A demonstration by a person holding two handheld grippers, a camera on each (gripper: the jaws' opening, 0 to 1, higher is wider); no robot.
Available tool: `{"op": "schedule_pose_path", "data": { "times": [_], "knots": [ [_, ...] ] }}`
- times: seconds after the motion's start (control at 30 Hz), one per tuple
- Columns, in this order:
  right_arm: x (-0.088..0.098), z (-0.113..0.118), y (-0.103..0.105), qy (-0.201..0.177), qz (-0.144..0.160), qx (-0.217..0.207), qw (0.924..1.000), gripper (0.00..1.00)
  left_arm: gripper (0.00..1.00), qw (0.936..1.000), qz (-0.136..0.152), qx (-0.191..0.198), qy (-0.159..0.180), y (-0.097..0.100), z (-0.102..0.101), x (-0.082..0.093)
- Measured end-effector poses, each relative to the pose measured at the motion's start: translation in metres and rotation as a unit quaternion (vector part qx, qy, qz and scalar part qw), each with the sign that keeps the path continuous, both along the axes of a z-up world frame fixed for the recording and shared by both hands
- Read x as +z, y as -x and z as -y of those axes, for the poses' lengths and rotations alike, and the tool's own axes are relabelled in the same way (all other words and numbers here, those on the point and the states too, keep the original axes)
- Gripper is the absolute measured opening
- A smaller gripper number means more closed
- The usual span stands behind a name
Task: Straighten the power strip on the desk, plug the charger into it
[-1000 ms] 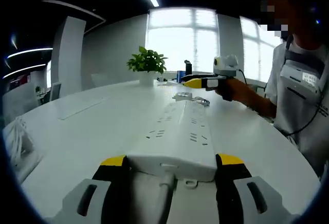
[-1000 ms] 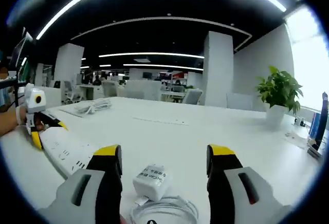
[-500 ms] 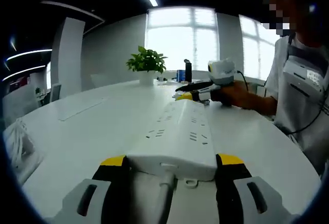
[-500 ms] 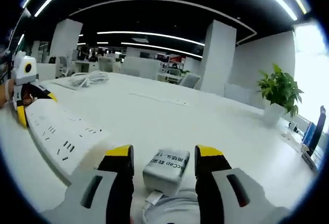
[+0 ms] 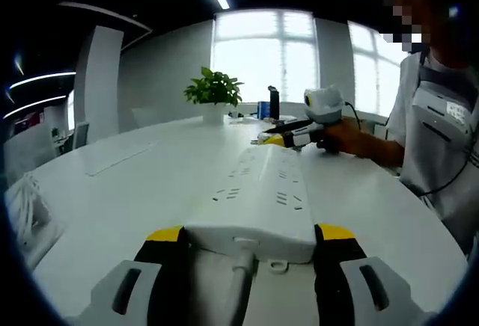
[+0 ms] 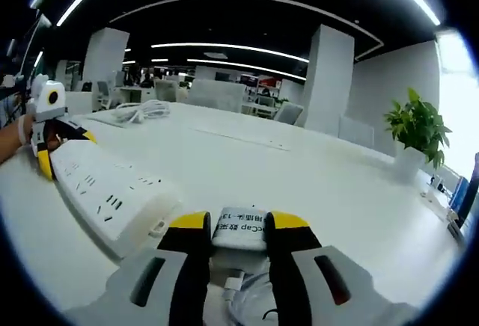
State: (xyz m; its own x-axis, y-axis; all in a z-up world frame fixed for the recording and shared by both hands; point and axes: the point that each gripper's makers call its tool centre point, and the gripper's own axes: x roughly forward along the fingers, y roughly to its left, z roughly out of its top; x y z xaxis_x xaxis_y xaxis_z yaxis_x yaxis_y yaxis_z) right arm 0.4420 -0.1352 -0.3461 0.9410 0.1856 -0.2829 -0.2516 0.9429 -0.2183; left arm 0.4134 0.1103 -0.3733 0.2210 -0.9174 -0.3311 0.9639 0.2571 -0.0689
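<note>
Two grippers were at work on the white desk (image 5: 112,191). The left gripper (image 5: 250,238) had its fingers (image 5: 166,238) closed on the cable end of the white power strip (image 5: 263,191), which lay flat on the desk and ran away from the camera toward the far edge. In the right gripper view the same power strip (image 6: 105,195) lay to the left, with the left gripper (image 6: 46,135) holding its far end. The right gripper (image 6: 231,225) had its yellow-tipped fingers (image 6: 189,225) set narrow, pressed against both sides of the white charger (image 6: 239,226). The charger sat on the desk just beside the near end of the strip, and its white cable (image 6: 251,307) lay coiled under the gripper. In the left gripper view the right gripper (image 5: 281,137) was at the far end of the strip, held by the hand (image 5: 340,131) of a person. A green potted plant (image 5: 215,93) stood near the far edge of the desk.
</note>
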Motion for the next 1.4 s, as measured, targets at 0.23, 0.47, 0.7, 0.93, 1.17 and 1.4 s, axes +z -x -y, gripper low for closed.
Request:
{"op": "schedule_pose_path", "data": {
  "times": [0.23,0.47,0.7,0.93,1.17,1.4],
  "knots": [
    [-0.001,0.001,0.002,-0.018,-0.008,0.039,0.9990,0.28,0.68,1.0000,0.000,0.000,0.000,0.000,0.000,0.000],
    [-0.002,-0.011,0.008,0.015,-0.013,0.166,0.9859,0.28,0.68,1.0000,0.000,0.000,0.000,0.000,0.000,0.000],
    [-0.004,-0.016,0.026,0.027,-0.039,0.305,0.9512,0.28,0.68,1.0000,0.001,0.001,0.000,-0.001,0.000,0.000],
    [-0.003,-0.018,0.026,-0.001,-0.052,0.346,0.9368,0.29,0.68,1.0000,0.003,0.002,-0.001,0.000,0.001,0.000],
    [0.056,-0.019,0.024,-0.032,0.015,0.312,0.9493,0.40,0.69,1.0000,0.003,0.002,-0.002,0.001,0.001,0.000],
    [0.046,-0.007,0.029,-0.053,0.015,0.245,0.9679,0.47,0.69,1.0000,0.004,0.002,-0.002,0.002,0.001,0.000]
  ]
}}
